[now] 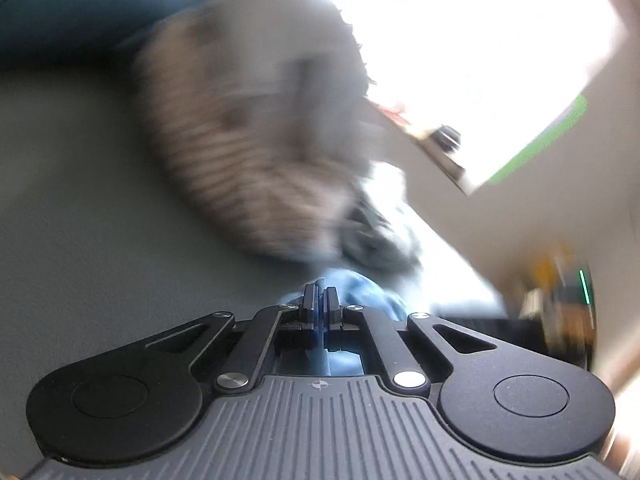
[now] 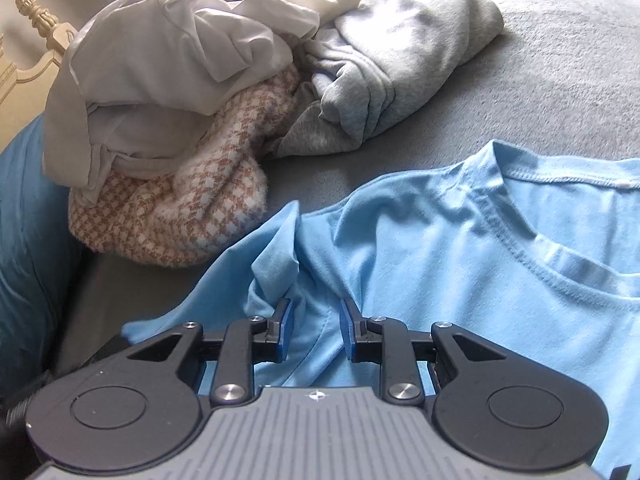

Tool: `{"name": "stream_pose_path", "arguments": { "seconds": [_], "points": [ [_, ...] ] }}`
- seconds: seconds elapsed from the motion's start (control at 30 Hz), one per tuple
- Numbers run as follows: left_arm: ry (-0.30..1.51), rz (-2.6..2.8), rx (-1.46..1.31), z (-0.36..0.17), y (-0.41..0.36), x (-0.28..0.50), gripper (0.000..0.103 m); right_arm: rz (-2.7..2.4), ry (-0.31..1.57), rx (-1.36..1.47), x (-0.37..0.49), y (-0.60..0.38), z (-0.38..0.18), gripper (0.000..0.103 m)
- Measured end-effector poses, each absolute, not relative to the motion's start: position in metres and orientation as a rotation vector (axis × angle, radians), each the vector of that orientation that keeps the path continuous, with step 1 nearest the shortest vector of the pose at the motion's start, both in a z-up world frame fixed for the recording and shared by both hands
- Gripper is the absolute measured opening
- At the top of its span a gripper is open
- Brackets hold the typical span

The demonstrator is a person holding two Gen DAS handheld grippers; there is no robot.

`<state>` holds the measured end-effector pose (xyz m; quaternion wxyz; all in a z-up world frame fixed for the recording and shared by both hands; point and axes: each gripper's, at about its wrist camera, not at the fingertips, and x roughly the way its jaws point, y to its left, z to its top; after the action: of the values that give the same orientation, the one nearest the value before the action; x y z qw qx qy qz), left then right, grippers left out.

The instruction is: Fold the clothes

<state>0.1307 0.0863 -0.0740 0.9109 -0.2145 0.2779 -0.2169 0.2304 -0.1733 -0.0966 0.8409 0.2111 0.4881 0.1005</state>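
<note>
Grey bed (image 2: 540,80), tee (image 2: 460,248) between right tool (image 2: 316,320) fingers

Two low wrist views across bed (image 2: 540,80)

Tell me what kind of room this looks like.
Probably a bedroom: a light blue cotton T-shirt is spread on a grey fleece bed cover, unfolded clothes are piled beside it, and a cream carved bedpost with a gold finial stands at the edge.
</note>
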Motion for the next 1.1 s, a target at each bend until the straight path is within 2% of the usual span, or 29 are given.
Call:
{"name": "stream_pose_path", "arguments": {
  "seconds": [0.1,0.27,0.57,0.73,0.87,1.03,1.1],
  "points": [
    [0.504,-0.563,-0.225,-0.066,0.053,0.110,0.000,0.195,1.014,0.431,0.234,-0.176,-0.087,0.028],
    [0.483,-0.645,-0.047,-0.076,0.020,0.091,0.000,0.236,0.988,0.301,0.240,-0.163,-0.062,0.028],
    [0.504,-0.665,0.031,-0.089,0.011,0.081,0.000,0.420,0.943,-0.146,0.236,-0.084,-0.041,0.031],
    [0.511,-0.658,0.049,-0.092,0.010,0.079,0.000,0.462,0.922,-0.278,0.233,-0.045,-0.043,0.031],
    [0.505,-0.658,0.067,-0.093,0.006,0.077,0.000,0.449,0.981,-0.387,0.241,-0.020,-0.058,0.032],
    [0.500,-0.663,0.085,-0.096,0.000,0.076,0.000,0.403,1.022,-0.380,0.252,-0.019,-0.075,0.043],
    [0.497,-0.666,0.092,-0.096,-0.002,0.074,0.000,0.388,1.028,-0.344,0.254,-0.025,-0.078,0.041]
  ]
}}
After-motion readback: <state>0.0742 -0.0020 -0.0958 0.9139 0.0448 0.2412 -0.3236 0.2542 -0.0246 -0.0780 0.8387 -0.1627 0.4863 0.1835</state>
